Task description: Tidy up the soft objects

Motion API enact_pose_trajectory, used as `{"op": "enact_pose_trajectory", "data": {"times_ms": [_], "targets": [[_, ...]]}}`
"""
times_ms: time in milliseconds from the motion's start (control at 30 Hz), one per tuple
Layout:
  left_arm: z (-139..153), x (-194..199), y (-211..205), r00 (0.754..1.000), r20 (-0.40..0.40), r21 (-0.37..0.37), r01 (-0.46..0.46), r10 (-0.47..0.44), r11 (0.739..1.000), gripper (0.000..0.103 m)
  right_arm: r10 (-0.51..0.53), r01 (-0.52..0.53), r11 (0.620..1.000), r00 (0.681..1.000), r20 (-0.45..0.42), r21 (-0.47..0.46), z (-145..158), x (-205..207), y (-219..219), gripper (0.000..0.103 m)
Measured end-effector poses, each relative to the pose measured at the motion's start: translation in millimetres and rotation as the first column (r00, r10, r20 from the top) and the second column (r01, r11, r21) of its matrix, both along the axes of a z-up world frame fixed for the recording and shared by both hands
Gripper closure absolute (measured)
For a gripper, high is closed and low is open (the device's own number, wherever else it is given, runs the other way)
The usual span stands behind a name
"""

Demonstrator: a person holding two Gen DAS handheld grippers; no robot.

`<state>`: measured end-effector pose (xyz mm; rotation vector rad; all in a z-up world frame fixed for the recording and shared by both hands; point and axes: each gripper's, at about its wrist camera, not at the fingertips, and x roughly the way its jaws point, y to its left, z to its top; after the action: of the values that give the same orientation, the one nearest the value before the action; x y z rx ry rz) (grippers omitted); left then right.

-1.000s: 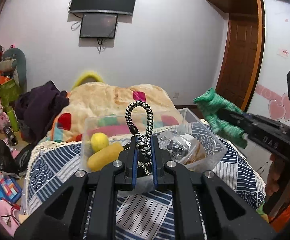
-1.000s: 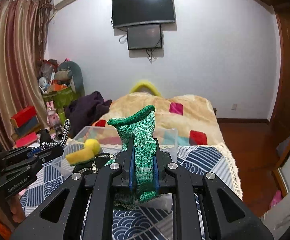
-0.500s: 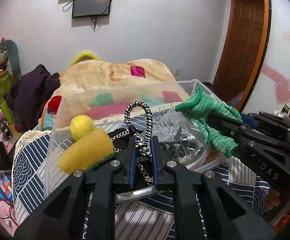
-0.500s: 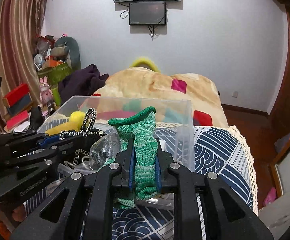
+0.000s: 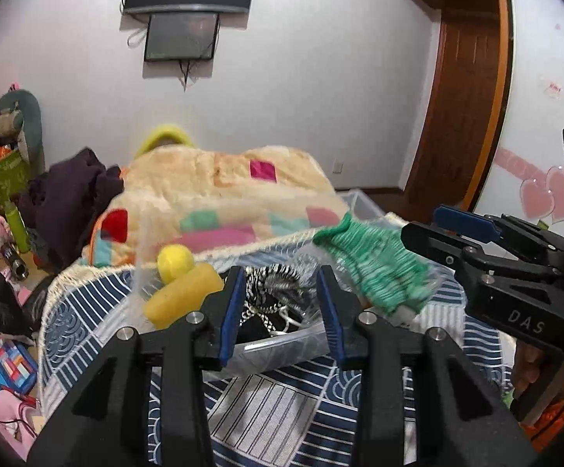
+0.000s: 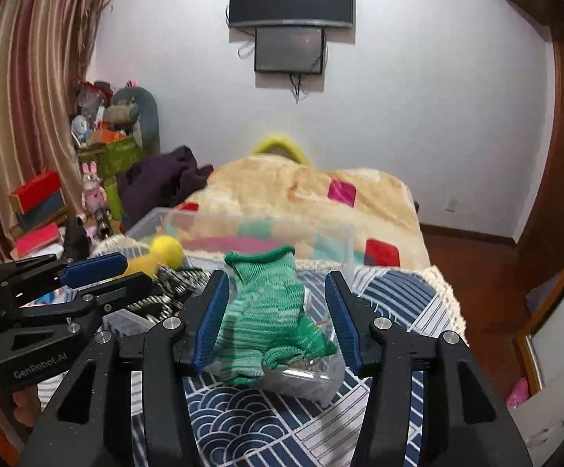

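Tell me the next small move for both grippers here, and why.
Probably lift both straight up and back. The left gripper and right gripper stand open, the black-and-white cord and the green knit piece lie loose in the clear bin, so only clearing the rim seems left.

green knit glove [image 6: 266, 311], black-and-white braided cord [image 5: 270, 284], yellow plush toy [image 5: 183, 292], navy-and-white patterned cloth [image 6: 243, 428].
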<state>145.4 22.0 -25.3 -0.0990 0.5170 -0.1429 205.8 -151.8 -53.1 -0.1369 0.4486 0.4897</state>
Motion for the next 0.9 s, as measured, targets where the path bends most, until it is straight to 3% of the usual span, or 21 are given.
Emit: {"op": "enact_pose_trajectory", "data": {"times_ms": [100, 200, 333, 500, 667, 900], "targets": [[18.7, -21.3, -2.8, 0.998, 0.064, 0.016, -0.006, 0.005, 1.000, 0.065, 0.015, -0.016, 0.999, 0.999, 0.041, 0.033, 13.7, -16.8, -5.6, 0.055], [33.3, -41.9, -4.9, 0.993, 0.121, 0.012, -0.009, 0.007, 1.000, 0.057, 0.032, -0.039, 0.997, 0.996, 0.085, 0.072, 27.3, -35.9, -13.2, 0.054], [48.1, -69.0, -7.6, 0.984, 0.179, 0.013, -0.009, 0.007, 1.000, 0.054, 0.061, -0.077, 0.991, 0.988, 0.140, 0.109, 39.0, -61.3, -22.0, 0.042], [55.5, -99.5, -11.6, 0.973, 0.231, 0.022, -0.016, 0.010, 1.000, 0.031, 0.060, -0.085, 0.988, 0.980, 0.190, 0.127, 41.8, -83.0, -28.9, 0.024], [55.1, -117.1, -16.4, 0.964, 0.266, 0.047, -0.037, 0.023, 0.998, 0.008, 0.060, -0.085, 0.990, 0.977, 0.203, 0.113, 36.4, -90.4, -29.3, 0.020], [47.2, -123.9, -18.1, 0.963, 0.266, 0.048, -0.054, 0.039, 0.997, 0.003, 0.038, -0.067, 0.989, 0.977, 0.211, 0.134, 25.8, -98.5, -32.8, 0.005]]}}
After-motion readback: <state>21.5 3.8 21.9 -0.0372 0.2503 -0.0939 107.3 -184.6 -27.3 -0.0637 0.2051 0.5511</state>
